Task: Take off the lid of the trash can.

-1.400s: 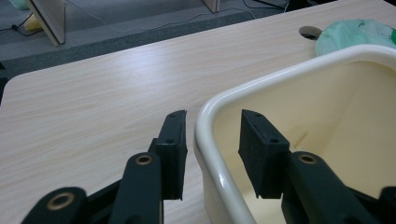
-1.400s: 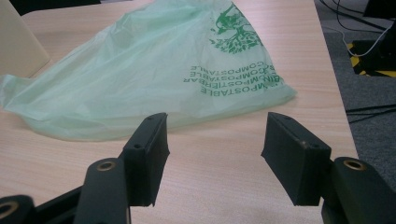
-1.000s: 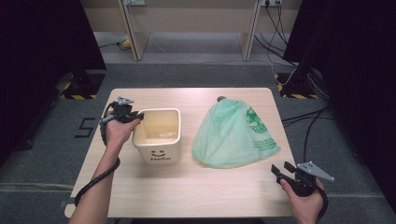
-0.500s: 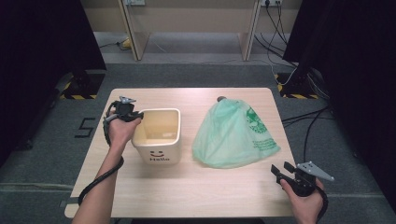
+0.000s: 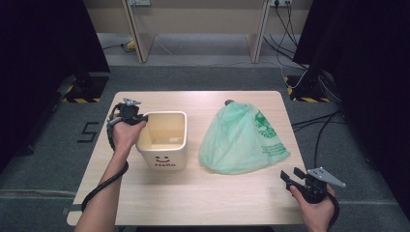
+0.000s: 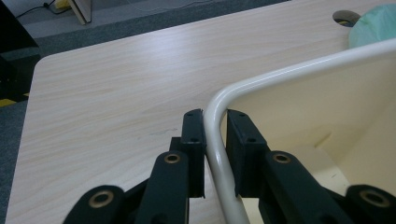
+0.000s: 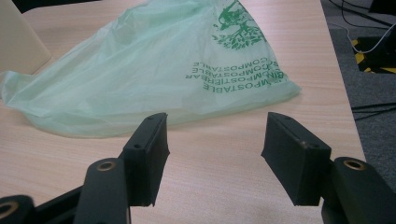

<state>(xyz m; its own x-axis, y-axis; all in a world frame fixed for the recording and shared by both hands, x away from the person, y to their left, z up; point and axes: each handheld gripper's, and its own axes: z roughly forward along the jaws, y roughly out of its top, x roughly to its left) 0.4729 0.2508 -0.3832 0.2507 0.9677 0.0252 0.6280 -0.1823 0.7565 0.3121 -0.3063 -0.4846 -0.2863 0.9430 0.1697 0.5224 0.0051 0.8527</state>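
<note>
1. On the front wall of the cream square plastic bin (image 5: pixel 163 145), left of centre in your high view, you can read "Hello" under a smiley face.
2. On the pale green thin plastic bag (image 7: pixel 187 65), upper middle of your right gripper view, "COMPOSTABLE" reads upside down, beneath a green tree emblem.
3. On the grey floor (image 5: pixel 58 159) at the left, a black "5" is marked.

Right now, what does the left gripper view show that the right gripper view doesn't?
Left gripper view alone: the left tool closing on the rounded rim of the cream square plastic bin, one jaw outside, one inside, and the bin's interior. Right gripper view alone: the right tool open over bare tabletop, and green "COMPOSTABLE" lettering on the pale green plastic bag. Both: the light wooden table, part of the bin and bag.
</note>
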